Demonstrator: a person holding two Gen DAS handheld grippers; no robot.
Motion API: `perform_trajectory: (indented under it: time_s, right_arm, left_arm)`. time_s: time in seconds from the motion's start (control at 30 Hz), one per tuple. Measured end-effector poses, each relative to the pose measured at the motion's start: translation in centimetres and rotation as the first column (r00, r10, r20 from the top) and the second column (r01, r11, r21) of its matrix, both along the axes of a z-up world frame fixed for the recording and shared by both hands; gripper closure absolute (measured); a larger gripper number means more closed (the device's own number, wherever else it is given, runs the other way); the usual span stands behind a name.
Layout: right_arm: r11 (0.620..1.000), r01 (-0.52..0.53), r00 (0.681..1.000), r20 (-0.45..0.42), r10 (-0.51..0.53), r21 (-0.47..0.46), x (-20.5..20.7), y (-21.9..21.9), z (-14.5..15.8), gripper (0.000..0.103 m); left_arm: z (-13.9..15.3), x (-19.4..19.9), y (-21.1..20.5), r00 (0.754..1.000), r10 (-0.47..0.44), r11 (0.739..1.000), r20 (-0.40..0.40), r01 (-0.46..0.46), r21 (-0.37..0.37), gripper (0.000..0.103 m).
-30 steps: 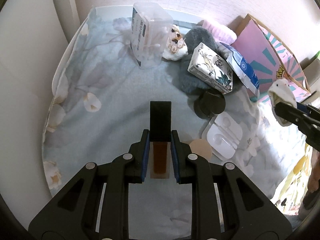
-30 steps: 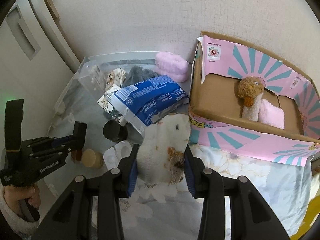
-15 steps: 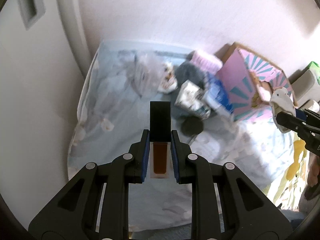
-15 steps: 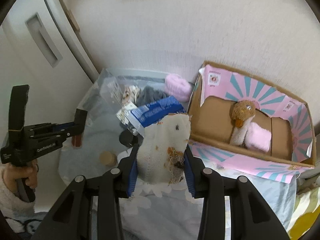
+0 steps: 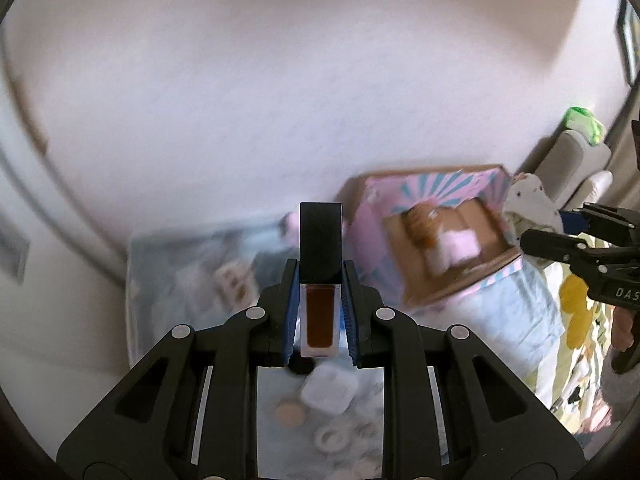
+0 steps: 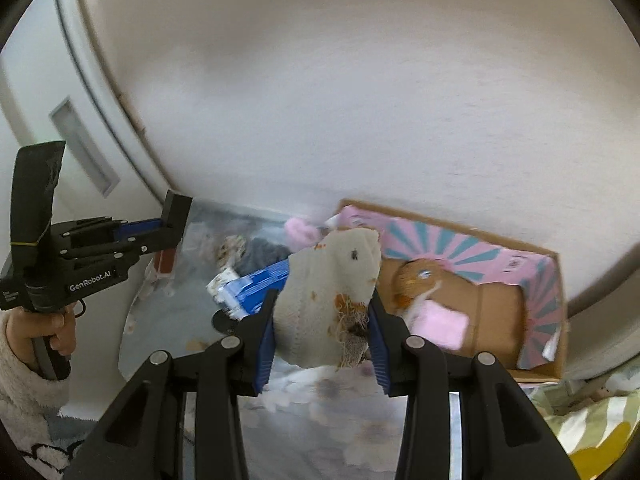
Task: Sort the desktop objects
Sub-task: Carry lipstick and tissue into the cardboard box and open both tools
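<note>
The left gripper (image 5: 320, 312) is held above the left part of the surface (image 6: 168, 336), its jaws clamped on an upright foundation bottle (image 5: 320, 320) with a black cap. The right gripper (image 6: 322, 320) is held above the middle of the surface, its jaws clamped on a white plush toy (image 6: 332, 292). A pink cardboard box (image 6: 500, 308) is seen at the surface's right edge, against the wall; a brown plush (image 6: 416, 280) is contained in it.
</note>
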State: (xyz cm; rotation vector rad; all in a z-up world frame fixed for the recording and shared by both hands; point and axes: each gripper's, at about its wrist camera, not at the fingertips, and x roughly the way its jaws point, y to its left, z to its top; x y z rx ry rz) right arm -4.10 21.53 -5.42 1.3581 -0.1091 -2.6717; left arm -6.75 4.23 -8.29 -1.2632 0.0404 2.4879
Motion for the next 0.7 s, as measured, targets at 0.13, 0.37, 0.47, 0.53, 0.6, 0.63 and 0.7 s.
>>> perform_trajectory:
  time_s: [0.13,0.37,0.47,0.53,0.6,0.63,0.7]
  right_arm:
    - [0.998,0.055,0.998,-0.015,-0.055,0.04,0.3,2.7,0.8,0.066]
    - [0.986,0.15,0.989,0.0,-0.15,0.066,0.0,8.3,1.3,0.066]
    - [0.984,0.149,0.988,0.029,-0.152,0.096,-0.9,10.2,0.6,0.066]
    - [0.986,0.14,0.988,0.06,-0.146,0.096,-1.6,11.3,-0.1,0.066]
    - [0.985,0.135,0.987,0.078,-0.144,0.107,-2.2,12.1,-0.9,0.066]
    - [0.984,0.137,0.985,0.087,-0.147,0.115,-2.4,12.4,-1.3,0.066]
    - [0.982,0.129,0.984,0.102,-0.144,0.135,-3.2,12.9,-2.2,0.066]
  left_arm:
    - [1.3,-1.4,3.5,0.998,-0.063,0.998,-0.021,0.063,0.021,0.085]
    - [1.8,-3.9,10.2,0.982,-0.183,0.983,-0.035,0.184,0.019,0.085]
    - [1.4,-5.6,12.6,0.977,-0.215,0.975,-0.001,0.215,0.054,0.085]
    - [1.0,-6.4,14.0,0.974,-0.228,0.973,0.002,0.228,0.032,0.085]
    - [0.4,-7.2,15.5,0.969,-0.245,0.97,0.007,0.245,0.001,0.085]
    - [0.1,-7.5,16.2,0.967,-0.253,0.967,0.014,0.254,-0.008,0.085]
    - [-0.7,-8.0,17.5,0.963,-0.267,0.964,0.027,0.267,-0.015,0.085]
